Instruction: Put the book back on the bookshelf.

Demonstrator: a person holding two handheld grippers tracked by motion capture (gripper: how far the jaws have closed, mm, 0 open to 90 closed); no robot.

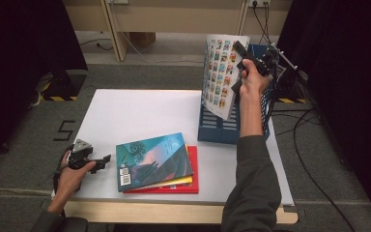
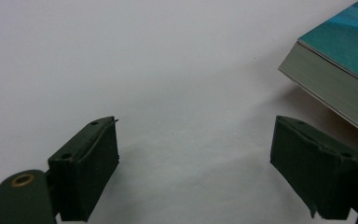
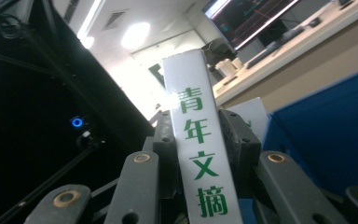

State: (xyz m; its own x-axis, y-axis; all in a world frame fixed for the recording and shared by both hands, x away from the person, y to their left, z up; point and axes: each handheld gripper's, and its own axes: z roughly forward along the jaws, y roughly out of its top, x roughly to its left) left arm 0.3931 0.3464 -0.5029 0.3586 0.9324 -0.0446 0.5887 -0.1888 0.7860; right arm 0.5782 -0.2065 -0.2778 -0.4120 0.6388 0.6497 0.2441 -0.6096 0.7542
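Gripping a magazine [image 1: 221, 72] by its spine, the right tool [image 1: 242, 53] holds it upright directly above the blue rack [image 1: 216, 128]; the left tool [image 1: 104, 160] rests open on the counter [image 1: 135, 108].

On the desk [image 1: 140, 108], a stack of books [image 1: 157, 163] lies near the 6 o'clock edge, slightly toward the middle. The file rack [image 1: 217, 129] stands at 3 o'clock, on the desk's right side, behind and right of the stack. The magazine [image 1: 223, 72] is held upright above the rack by the right gripper [image 1: 241, 52], at about 1 o'clock. The left gripper [image 1: 96, 162] rests at 8 o'clock, just left of the stack, near the desk's left edge.
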